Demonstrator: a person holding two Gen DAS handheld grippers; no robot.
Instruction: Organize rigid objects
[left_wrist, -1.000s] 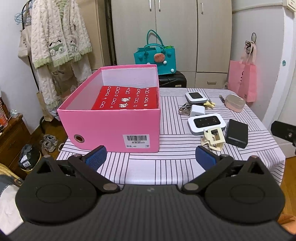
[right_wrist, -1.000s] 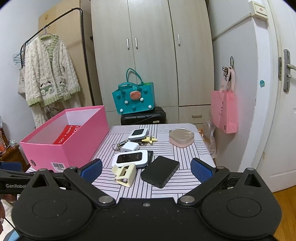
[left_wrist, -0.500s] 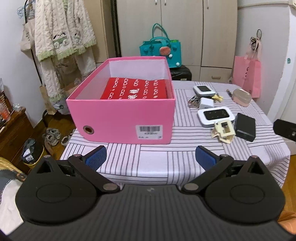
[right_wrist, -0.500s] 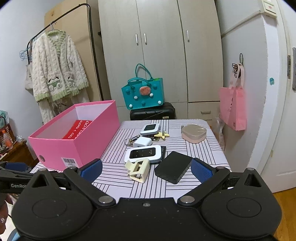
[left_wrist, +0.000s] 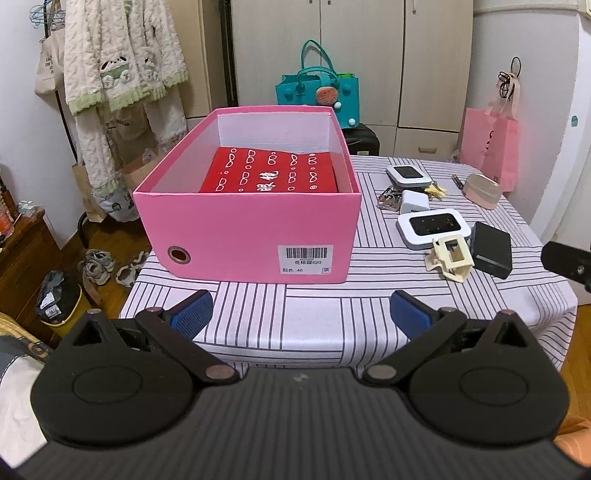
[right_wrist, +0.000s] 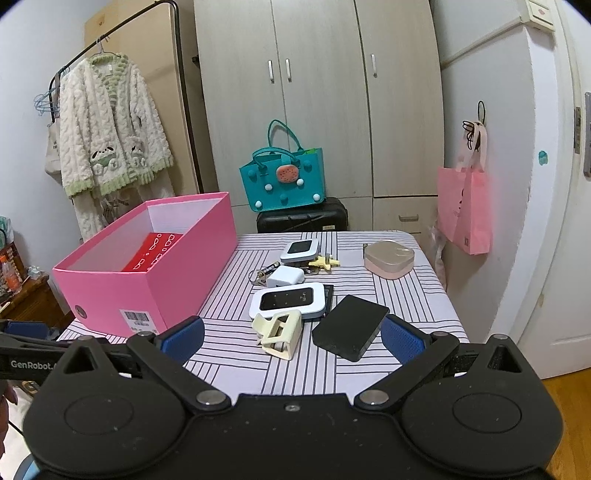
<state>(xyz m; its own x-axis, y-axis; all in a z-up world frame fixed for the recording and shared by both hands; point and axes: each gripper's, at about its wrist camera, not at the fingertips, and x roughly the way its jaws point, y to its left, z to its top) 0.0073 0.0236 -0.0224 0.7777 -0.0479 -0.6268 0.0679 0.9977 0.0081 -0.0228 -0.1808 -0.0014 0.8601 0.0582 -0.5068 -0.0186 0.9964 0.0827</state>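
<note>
Both grippers hover wide open, empty, at the table's near edge.

The left gripper (left_wrist: 299, 312) faces the pink box (left_wrist: 243, 236), which stands on the left side of the striped table (left_wrist: 314, 321) with a red pack (left_wrist: 273, 173) lying inside. The right gripper (right_wrist: 291, 338) has its fingers spread before a cluster on the table's right side: a cream clip (right_wrist: 279, 332) touching a white device (right_wrist: 288, 299), a black slab (right_wrist: 349, 326) just beside them, a charger (right_wrist: 284, 276), keys (right_wrist: 260, 275), a smaller device (right_wrist: 300, 250), and a beige case (right_wrist: 388, 258) near the far right corner.
</note>
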